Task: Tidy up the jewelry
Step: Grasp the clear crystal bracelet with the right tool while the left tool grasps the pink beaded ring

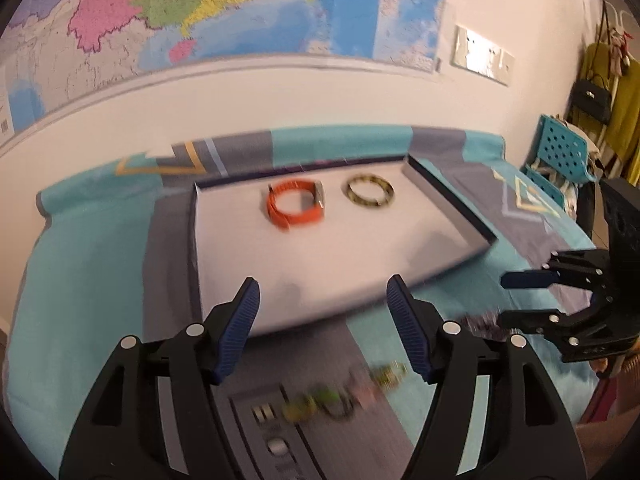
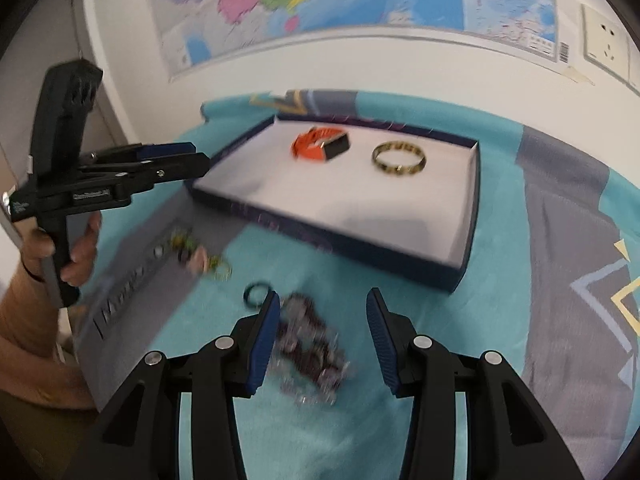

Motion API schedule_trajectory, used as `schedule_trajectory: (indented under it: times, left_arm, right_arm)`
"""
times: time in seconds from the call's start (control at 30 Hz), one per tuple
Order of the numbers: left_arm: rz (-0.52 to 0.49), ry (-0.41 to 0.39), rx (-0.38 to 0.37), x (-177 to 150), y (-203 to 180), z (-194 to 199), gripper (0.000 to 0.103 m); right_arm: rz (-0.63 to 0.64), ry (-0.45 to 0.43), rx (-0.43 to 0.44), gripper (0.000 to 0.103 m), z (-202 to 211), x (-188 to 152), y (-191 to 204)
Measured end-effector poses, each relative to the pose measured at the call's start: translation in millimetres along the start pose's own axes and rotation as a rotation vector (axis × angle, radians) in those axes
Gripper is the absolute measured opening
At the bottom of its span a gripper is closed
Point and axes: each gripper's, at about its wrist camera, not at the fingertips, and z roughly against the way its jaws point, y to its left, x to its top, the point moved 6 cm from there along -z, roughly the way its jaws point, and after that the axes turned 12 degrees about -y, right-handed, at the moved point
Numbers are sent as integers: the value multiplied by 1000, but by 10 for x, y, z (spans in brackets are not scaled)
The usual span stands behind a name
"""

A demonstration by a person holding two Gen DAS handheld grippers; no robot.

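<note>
Both my grippers hang open and empty: left gripper (image 1: 322,328) wide, right gripper (image 2: 322,336) narrower over the blurry beaded pile (image 2: 310,344) on the cloth (image 2: 500,320). Orange watch (image 1: 295,206) and gold bangle (image 1: 369,191) lie side by side, apart, in the box (image 2: 466,236).

Motion blur smears the small trinkets (image 1: 344,392) lying on the bedspread (image 1: 80,280) near its front edge, so their kinds cannot be told apart. The dark beaded heap (image 2: 312,348) is likewise blurred, and the right gripper's left finger (image 2: 262,344) covers its left side and part of a small dark ring (image 2: 256,294). Printed lettering (image 2: 124,296) on the bedspread is unreadable. The forearm (image 2: 24,320) is cut off by the left edge.
</note>
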Motion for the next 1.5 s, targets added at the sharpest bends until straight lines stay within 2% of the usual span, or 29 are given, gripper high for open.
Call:
schedule_trajectory:
  times: [0.13,0.23,0.3,0.37,0.53,0.9,1.2,1.33,1.5]
  left_arm:
    - [7,24,-10,-196,-83,55,66]
    - [3,36,-4,-308,-117,96,66]
    - [-2,42,0,-366,-137,123,67]
    - [-1,46,-2,-401,-146,148,67]
    - [-6,52,-7,-494,-180,196,67]
    - [-59,61,-50,-648,-352,283,67]
    - [-79,53,-51,-597,-350,214,55]
    - [-96,57,-75,-561,-356,128,48]
    - [-118,93,-104,-601,-385,50,47]
  right_arm:
    - [43,12,-29,43,-60,-73,41]
    - [62,17,-18,42,-98,-115,76]
    - [67,26,-12,36,-134,-125,74]
    - [72,29,5,22,-135,-129,92]
    - [79,16,1,19,-61,-116,85]
    - [-54,-74,28,17,307,-32,-41]
    - [-129,-139,77,17,491,72,-23]
    - [-144,-163,102,17,520,123,9]
    - [-174,-176,124,17,534,163,-3]
